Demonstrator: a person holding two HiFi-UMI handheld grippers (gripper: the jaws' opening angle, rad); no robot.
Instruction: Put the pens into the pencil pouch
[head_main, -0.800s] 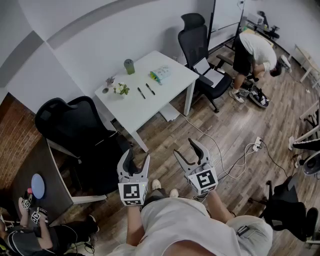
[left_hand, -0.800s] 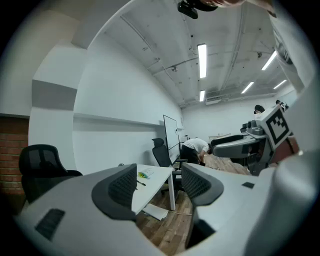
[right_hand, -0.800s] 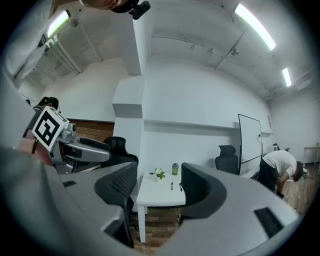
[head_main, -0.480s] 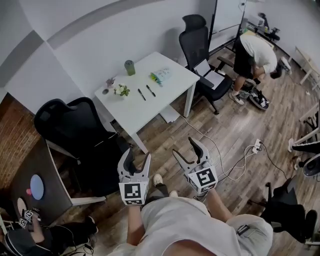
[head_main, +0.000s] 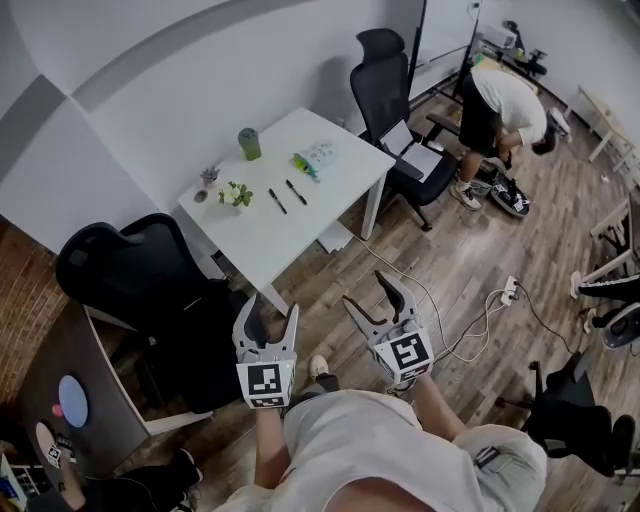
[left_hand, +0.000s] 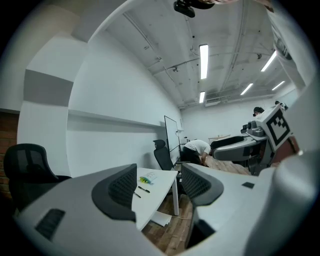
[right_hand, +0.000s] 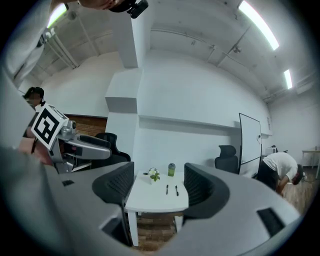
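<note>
Two black pens (head_main: 277, 201) lay side by side on a white table (head_main: 262, 243), well ahead of both grippers and touched by neither. The left gripper (head_main: 270, 312) was held roughly level in front of the person's body, its jaws spread wide with nothing between them. Through that gap its own view showed only the far-off table top with the pens and, just beyond them, the pencil pouch (head_main: 316, 157). The right gripper (head_main: 365, 290) stood just beside the left one, on its right, with jaws likewise wide apart and empty. Its view framed the same two pens in the distance between its pads.

The pouch, pale with a green and yellow end, lay farther from the grippers than the pens and slightly to their right, apart from them. A green tumbler (head_main: 249, 143) stood upright at the table's far edge, beyond and left of the pens as seen from the grippers. A small potted plant (head_main: 236, 194) with white flowers stood left of the pens, with a smaller pot (head_main: 207, 178) past it.

One black office chair (head_main: 135, 275) sat ahead and to the left of the left gripper, close to the near end of the table. A second office chair (head_main: 385, 70) stood past the table's far right side. Farther off to the right of the right gripper, a person (head_main: 500, 92) in a pale shirt bent toward the wooden floor (head_main: 470, 230). A power strip (head_main: 511, 290) with a white cable lay on the boards near that gripper's right.
</note>
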